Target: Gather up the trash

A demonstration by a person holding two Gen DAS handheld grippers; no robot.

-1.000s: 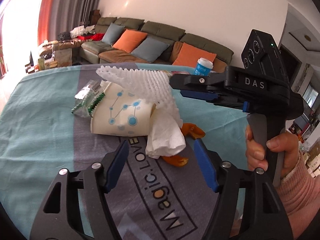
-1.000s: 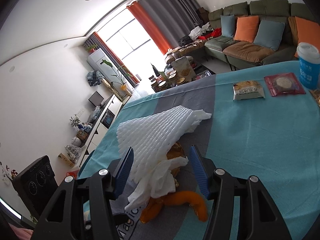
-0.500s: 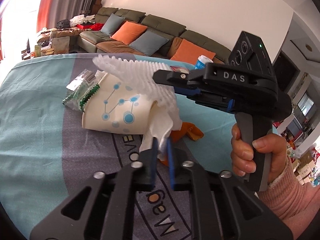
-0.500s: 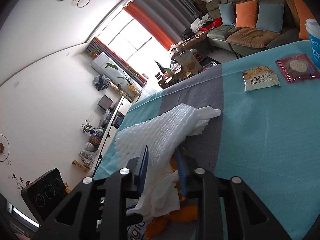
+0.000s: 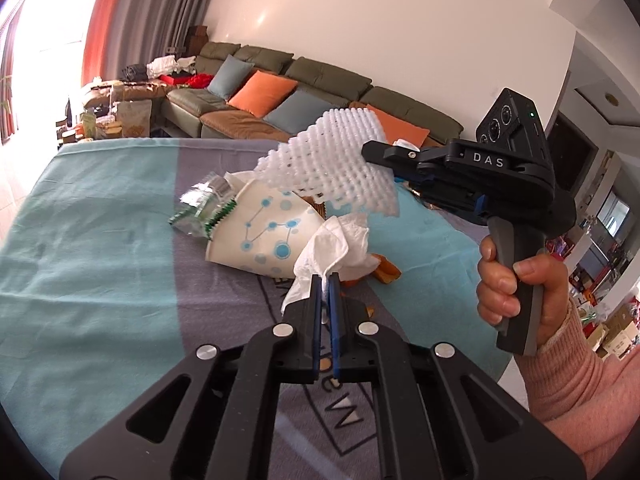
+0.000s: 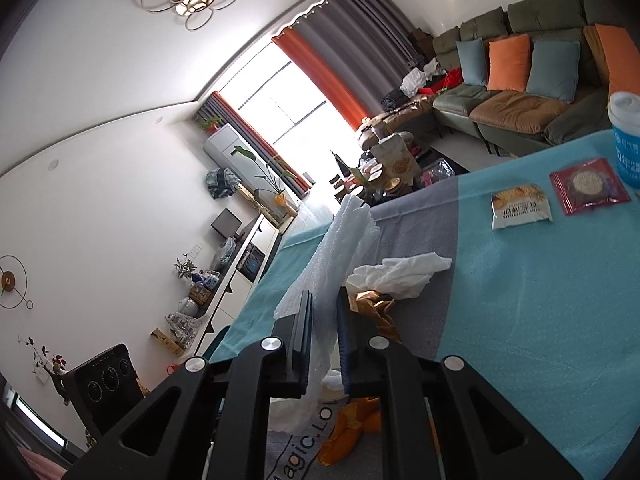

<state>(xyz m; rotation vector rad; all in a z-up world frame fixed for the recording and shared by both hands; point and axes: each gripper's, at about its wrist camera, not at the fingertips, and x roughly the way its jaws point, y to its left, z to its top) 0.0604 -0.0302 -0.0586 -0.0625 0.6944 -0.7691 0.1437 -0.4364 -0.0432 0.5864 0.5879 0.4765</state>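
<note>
A pile of trash lies on the teal and grey tablecloth [image 5: 100, 264]. My left gripper [image 5: 325, 280] is shut on a crumpled white tissue [image 5: 340, 240] at the near edge of the pile. My right gripper [image 6: 324, 300] [image 5: 384, 168] is closing its jaws on a white foam net [image 6: 340, 248] [image 5: 332, 168], its pads pressing it, and holds it raised above the pile. Under the net lie a tipped paper cup with blue dots [image 5: 264, 232], a green wrapper [image 5: 200, 208], orange peel [image 5: 386, 274] [image 6: 352, 428] and a golden wrapper [image 6: 374, 304].
Another white tissue [image 6: 400, 272] lies behind the pile. Two snack packets [image 6: 520, 206] [image 6: 588, 186] and a blue cup with a white lid [image 6: 626, 140] sit at the far side of the table. A person's hand [image 5: 516, 284] holds the right gripper. A sofa stands beyond.
Both grippers went from open to shut, the left on the tissue, the right on the foam net. The foam net has risen off the cup and tilted up.
</note>
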